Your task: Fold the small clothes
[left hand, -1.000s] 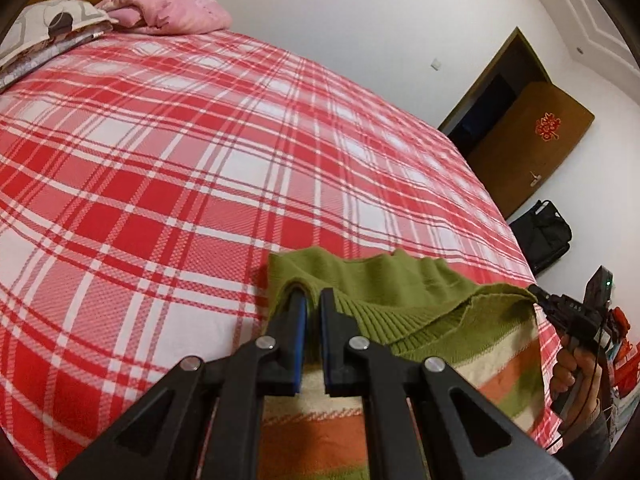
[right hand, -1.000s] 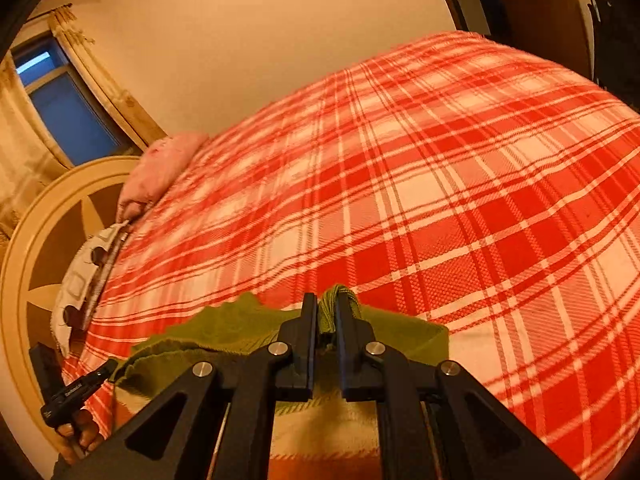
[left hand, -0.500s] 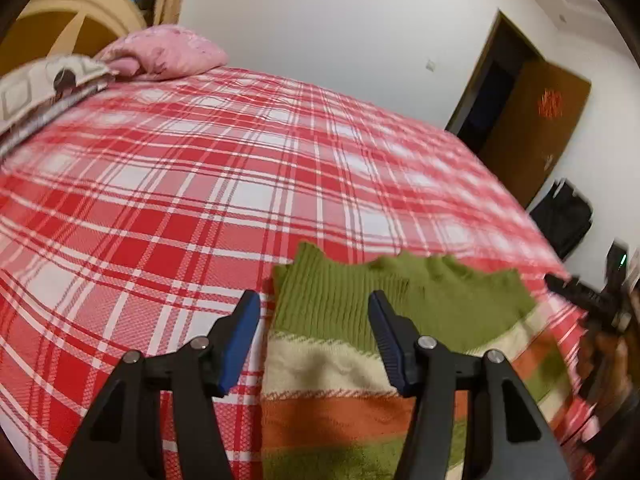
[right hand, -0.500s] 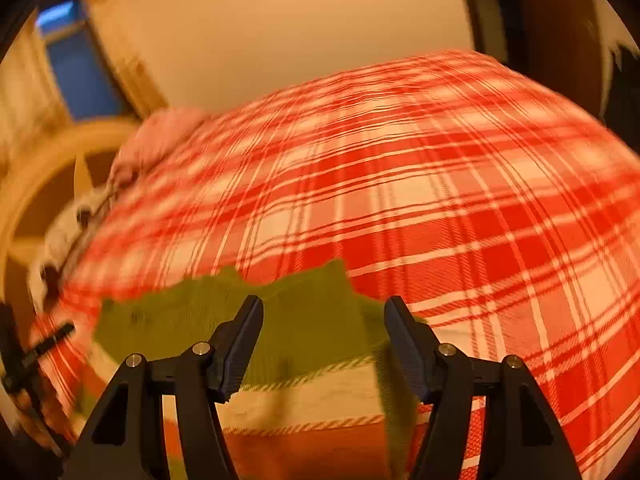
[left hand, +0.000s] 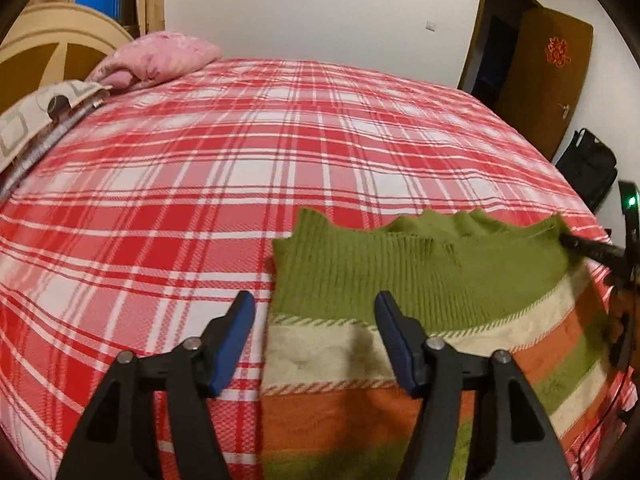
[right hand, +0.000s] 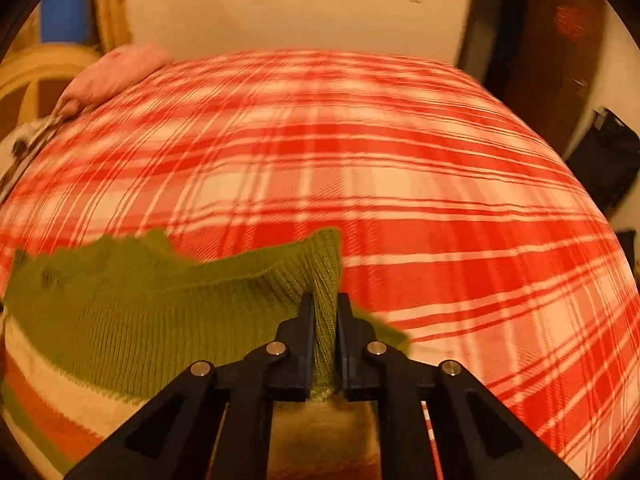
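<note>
A small knit sweater [left hand: 420,272] lies flat on the red plaid bed [left hand: 200,160]; it has a green ribbed band and cream, orange and green stripes. My left gripper [left hand: 314,300] hovers over its left edge with jaws opening; the pads press on nothing. In the right wrist view my right gripper [right hand: 325,300] is shut on the right corner of the sweater's [right hand: 140,300] green band, pinching a raised fold of it. In the left wrist view the right gripper [left hand: 588,246] shows as a dark tip at the band's far right corner.
A pink pillow [left hand: 160,56] and a patterned pillow [left hand: 28,120] lie at the head of the bed by the round headboard [left hand: 48,48]. A brown door [left hand: 544,72] and a black bag [left hand: 588,164] stand beyond the bed's right side. A hand [left hand: 620,312] holds the right gripper.
Both grippers were shut on the green band, then let it go and it dropped flat. The right gripper has since shut on the right corner again; the left has opened a little wider.
</note>
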The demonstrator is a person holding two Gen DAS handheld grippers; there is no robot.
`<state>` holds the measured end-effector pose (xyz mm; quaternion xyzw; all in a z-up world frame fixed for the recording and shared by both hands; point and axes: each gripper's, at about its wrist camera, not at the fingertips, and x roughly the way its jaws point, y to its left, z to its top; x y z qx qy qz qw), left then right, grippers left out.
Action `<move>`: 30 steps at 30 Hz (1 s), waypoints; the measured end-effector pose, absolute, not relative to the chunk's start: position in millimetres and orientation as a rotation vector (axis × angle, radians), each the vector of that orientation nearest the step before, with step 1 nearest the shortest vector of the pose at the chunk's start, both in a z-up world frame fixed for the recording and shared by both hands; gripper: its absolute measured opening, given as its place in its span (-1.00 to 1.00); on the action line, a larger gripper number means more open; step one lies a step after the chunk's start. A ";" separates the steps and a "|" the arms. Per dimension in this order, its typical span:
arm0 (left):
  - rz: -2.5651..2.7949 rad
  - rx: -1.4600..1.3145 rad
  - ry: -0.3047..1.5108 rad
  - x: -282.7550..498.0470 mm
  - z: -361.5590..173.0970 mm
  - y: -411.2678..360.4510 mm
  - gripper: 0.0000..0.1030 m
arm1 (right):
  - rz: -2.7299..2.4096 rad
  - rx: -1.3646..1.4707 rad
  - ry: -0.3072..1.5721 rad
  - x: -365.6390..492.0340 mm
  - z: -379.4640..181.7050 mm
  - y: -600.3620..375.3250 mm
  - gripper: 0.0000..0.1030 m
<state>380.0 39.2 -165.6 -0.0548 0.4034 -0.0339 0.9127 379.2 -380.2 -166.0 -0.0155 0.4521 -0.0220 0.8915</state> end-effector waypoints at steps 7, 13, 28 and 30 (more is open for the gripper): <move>-0.029 -0.049 0.908 389.7 -187.6 34.4 0.34 | -0.032 0.059 0.992 387.7 -180.0 -394.5 -0.43; -0.014 -0.100 0.850 361.0 -166.2 49.9 0.34 | 0.041 0.300 0.926 353.7 -148.0 -429.4 0.00; -0.011 0.011 0.867 319.6 -187.7 39.6 0.48 | 0.017 0.125 0.995 263.7 -161.9 -405.0 -0.40; -0.015 0.007 0.869 319.3 -187.3 40.7 0.49 | 0.036 0.124 0.981 254.5 -155.9 -401.7 -0.40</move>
